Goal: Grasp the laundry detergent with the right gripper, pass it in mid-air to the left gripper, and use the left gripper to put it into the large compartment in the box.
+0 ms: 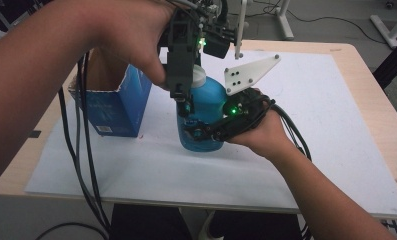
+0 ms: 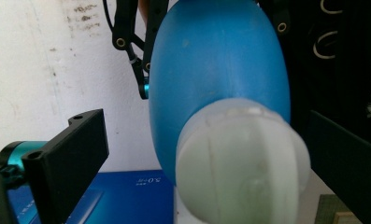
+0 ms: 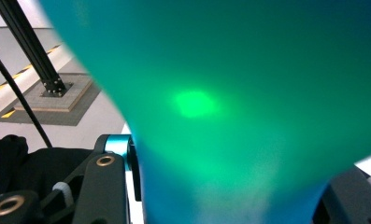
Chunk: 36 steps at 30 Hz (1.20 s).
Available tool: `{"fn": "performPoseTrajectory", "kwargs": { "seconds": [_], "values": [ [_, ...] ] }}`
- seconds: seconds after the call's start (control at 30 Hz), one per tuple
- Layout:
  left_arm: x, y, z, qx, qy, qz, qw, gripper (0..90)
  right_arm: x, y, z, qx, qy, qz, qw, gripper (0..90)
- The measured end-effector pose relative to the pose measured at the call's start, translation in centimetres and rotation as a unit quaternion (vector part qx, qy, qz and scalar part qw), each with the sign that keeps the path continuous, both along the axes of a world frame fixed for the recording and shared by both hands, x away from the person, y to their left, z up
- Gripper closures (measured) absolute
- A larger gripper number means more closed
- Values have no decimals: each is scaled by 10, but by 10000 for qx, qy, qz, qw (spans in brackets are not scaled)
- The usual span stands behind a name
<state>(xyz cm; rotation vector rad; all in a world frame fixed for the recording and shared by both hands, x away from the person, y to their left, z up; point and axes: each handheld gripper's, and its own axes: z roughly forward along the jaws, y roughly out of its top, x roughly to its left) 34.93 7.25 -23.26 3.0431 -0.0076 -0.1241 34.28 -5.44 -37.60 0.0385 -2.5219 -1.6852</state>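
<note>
Bottle: the blue plastic bottle with a white round cap (image 1: 204, 107) stands upright on the white sheet (image 1: 316, 130) that covers your table (image 1: 381, 105), near the middle of the table.
Cap: the white cap (image 2: 241, 163) is at the top of the bottle; in the left gripper view it sits between your two black jaws.
Left tongs: your left tongs (image 1: 182, 97) come down from above, at 12 o'clock of the bottle. The jaws stand on both sides of the cap, with a gap visible on the one side, so they are wide and not pressing it.
Right tongs: your right tongs (image 1: 206, 131) come from 4 o'clock and are around the lower body of the bottle. In the right gripper view the blue-green bottle wall (image 3: 230, 107) lies very close between the jaws; they appear closed on it, holding the bottle.
Right hand: your right hand (image 1: 266, 132) holds the gripper just beside the bottle, with the grey three-cornered plate (image 1: 248, 74) above it.
Box: the open blue cardboard box (image 1: 117, 100) stands at 9 o'clock of the bottle, near but apart from it.
Cables: black cables (image 1: 83, 150) hang over the table edge at 8 o'clock.
</note>
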Motion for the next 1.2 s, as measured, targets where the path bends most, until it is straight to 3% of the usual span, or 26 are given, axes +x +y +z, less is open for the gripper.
{"fn": "performPoseTrajectory", "kwargs": {
  "seconds": [0.77,0.83,1.2],
  "values": [
    [-3,-11,-11,215,-16,-15,9998,28,2,5,4,6,13,33,10000,463],
    [-3,-11,-11,237,-2,-10,9997,75,2,5,4,8,17,20,10000,463],
    [-4,-10,-10,224,-93,-7,9997,108,2,5,4,33,18,-10,10000,463]
  ]
}}
